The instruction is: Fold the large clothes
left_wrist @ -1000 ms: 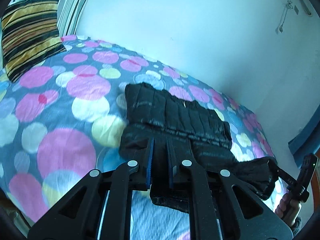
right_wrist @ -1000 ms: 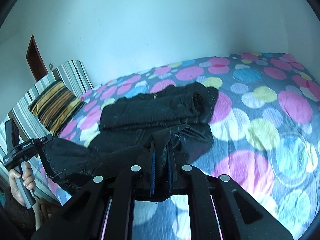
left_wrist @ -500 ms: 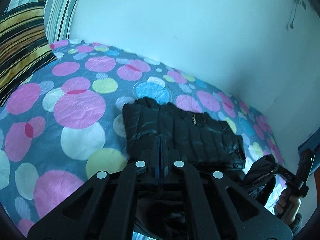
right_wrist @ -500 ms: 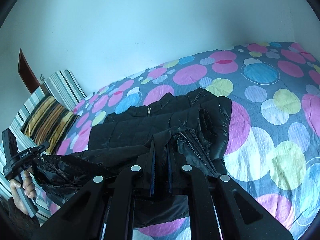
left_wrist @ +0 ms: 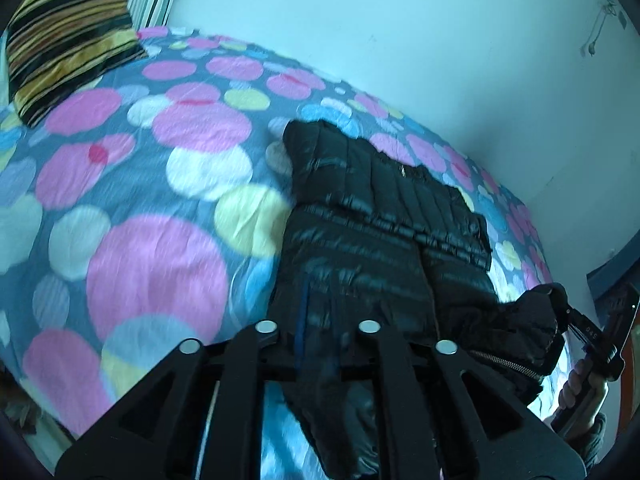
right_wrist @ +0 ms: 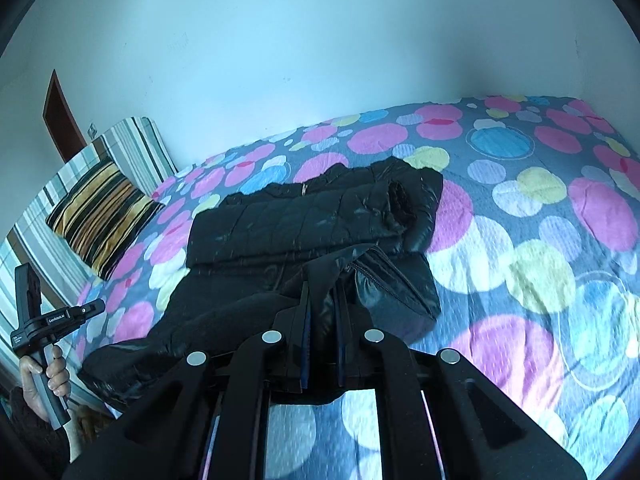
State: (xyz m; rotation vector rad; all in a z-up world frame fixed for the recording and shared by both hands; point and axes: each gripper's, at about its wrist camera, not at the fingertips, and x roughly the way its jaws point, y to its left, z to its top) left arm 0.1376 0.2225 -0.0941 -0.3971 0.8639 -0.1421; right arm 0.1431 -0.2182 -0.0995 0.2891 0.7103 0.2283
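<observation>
A black quilted puffer jacket (left_wrist: 380, 216) lies partly folded on the polka-dot bed (left_wrist: 160, 184); it also shows in the right wrist view (right_wrist: 300, 224). My left gripper (left_wrist: 316, 320) is shut on the jacket's near hem, and fabric drapes over its fingers. My right gripper (right_wrist: 322, 316) is shut on the hem's other corner by the zipper. Each gripper shows in the other's view, the right one (left_wrist: 576, 324) and the left one (right_wrist: 86, 310), both holding the lifted hem.
A striped yellow and black pillow (left_wrist: 68, 28) lies at the head of the bed, against a striped cushion (right_wrist: 132, 148). A white wall (right_wrist: 320, 60) runs along the bed's far side. A brown door (right_wrist: 60, 116) stands beyond the pillow.
Both grippers have pulled back and lowered after lifting forward, keeping hold of the hem. The left view shows more bed and the jacket draping over its fingers.
</observation>
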